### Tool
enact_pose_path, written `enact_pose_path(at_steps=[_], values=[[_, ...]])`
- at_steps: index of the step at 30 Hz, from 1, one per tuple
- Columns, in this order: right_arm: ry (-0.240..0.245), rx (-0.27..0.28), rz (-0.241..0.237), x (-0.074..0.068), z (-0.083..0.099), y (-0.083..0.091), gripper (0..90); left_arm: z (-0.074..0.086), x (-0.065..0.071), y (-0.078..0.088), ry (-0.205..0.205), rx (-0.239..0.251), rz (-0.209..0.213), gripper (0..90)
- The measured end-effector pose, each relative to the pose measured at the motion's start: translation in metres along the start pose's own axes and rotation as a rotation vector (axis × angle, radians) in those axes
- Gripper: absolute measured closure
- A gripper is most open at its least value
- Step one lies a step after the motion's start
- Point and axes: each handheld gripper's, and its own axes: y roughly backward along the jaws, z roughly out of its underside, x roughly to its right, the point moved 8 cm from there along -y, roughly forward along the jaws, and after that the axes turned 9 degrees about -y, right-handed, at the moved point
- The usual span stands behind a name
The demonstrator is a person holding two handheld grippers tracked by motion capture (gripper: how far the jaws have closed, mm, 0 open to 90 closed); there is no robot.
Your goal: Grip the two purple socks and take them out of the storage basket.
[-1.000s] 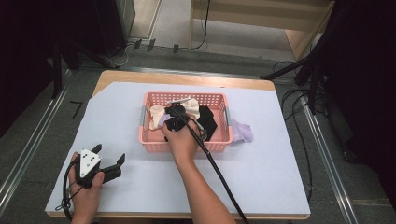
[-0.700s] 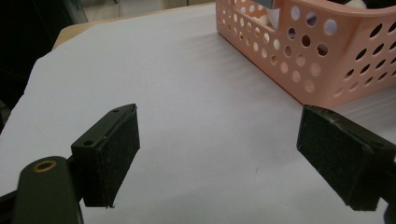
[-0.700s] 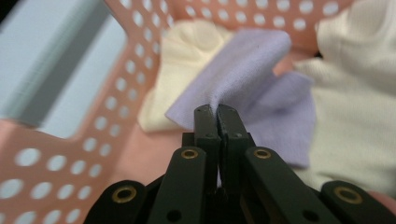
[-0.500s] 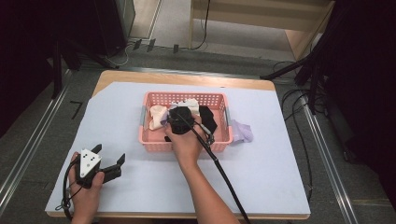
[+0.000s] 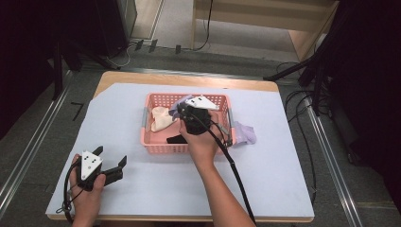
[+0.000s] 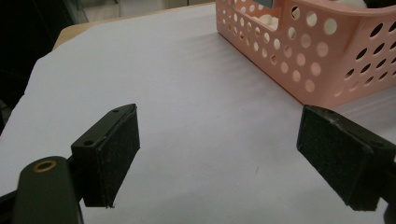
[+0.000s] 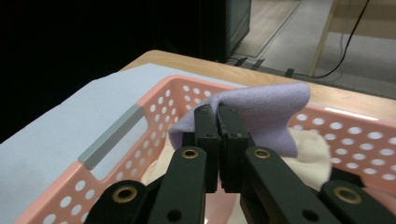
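A pink perforated basket (image 5: pixel 158 147) stands mid-table with a cream cloth (image 5: pixel 161 118) and a black cloth (image 5: pixel 176 139) inside. My right gripper (image 5: pixel 181 110) hangs over the basket, shut on a fold of lilac cloth (image 5: pixel 177 105). In the right gripper view the jaws (image 7: pixel 215 112) are pressed together on that lilac cloth (image 7: pixel 268 109), which hangs above the cream cloth (image 7: pixel 310 154) and the basket rim (image 7: pixel 159 93). My left gripper (image 5: pixel 111 157) rests open near the table's front left corner. Its pads (image 6: pixel 112 154) stand wide apart over bare white cover, left of the basket (image 6: pixel 317 60).
A second lilac cloth (image 5: pixel 244 132) lies on the white table cover just outside the basket's right end. The right gripper's cable (image 5: pixel 234 170) trails back toward the front edge. Floor rails and cables run along both sides of the table.
My right hand has risen and moved toward the basket's far side, pulling the lilac cloth up with it. The left hand stayed put.
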Motion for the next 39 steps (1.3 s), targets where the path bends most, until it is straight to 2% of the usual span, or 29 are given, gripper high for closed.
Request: enact_pose_path(at_steps=[3,6,15,26,32,39], values=[[0.003,0.040,0.021,0.010,-0.008,0.011,88.8,0.000,0.000,0.000,0.008,0.005,-0.002,14.1],[0.006,0.053,0.032,0.016,-0.012,0.016,88.7,0.000,0.000,0.000,0.012,0.003,-0.003,14.1],[-0.017,0.144,0.095,0.056,-0.033,0.050,88.7,0.000,-0.001,0.000,0.014,0.006,-0.001,14.1],[-0.045,0.213,0.168,0.106,-0.043,0.085,88.7,0.000,-0.001,0.000,0.015,0.009,-0.002,14.1],[-0.076,0.209,0.214,0.136,-0.032,0.099,88.7,0.000,-0.001,0.001,0.014,0.011,-0.006,14.1],[-0.111,0.170,0.275,0.173,-0.007,0.106,88.7,0.000,-0.001,0.001,0.014,0.011,-0.006,14.1]])
